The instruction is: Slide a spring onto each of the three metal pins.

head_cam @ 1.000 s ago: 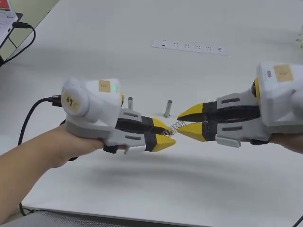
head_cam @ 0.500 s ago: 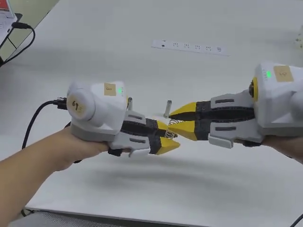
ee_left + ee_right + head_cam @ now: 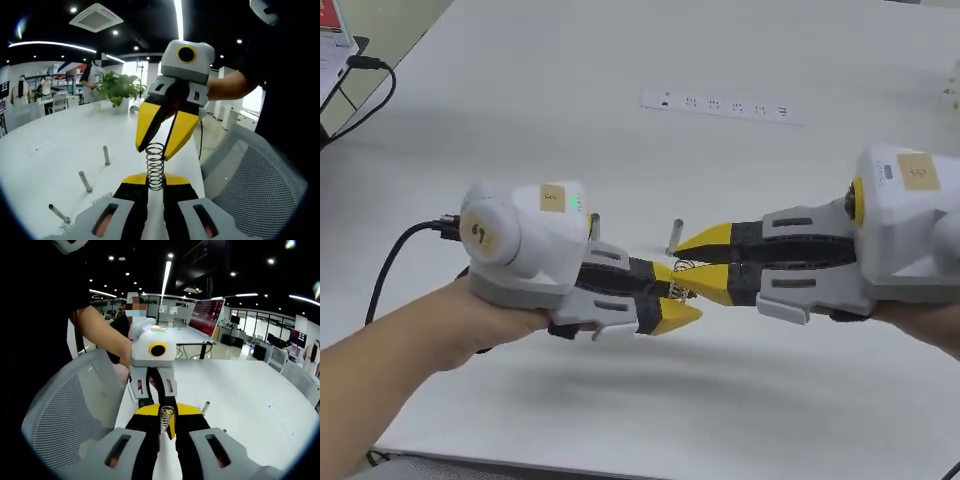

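A small steel spring [image 3: 682,274] is held in the air between both grippers. My left gripper [image 3: 676,302] comes in from the left, shut on the spring's near end [image 3: 156,172]. Opposite it, my right gripper [image 3: 676,261] has its yellow jaws closed in around the spring's far end [image 3: 166,417]. Its jaws come down over the coil top in the left gripper view [image 3: 155,151]. Three bare metal pins [image 3: 106,155] [image 3: 85,181] [image 3: 59,213] stand on the white table. Two of the pins [image 3: 674,232] [image 3: 594,222] rise just behind the grippers.
A white power strip [image 3: 725,102] lies further back on the table [image 3: 620,140]. A black cable [image 3: 395,250] runs from the left gripper's rear. A laptop corner [image 3: 330,40] sits far left. A grey mesh chair [image 3: 65,405] stands by the table's near edge.
The right gripper has moved left over the spring's free end and its jaws have narrowed onto it. The left gripper has shifted slightly right, still holding the spring.
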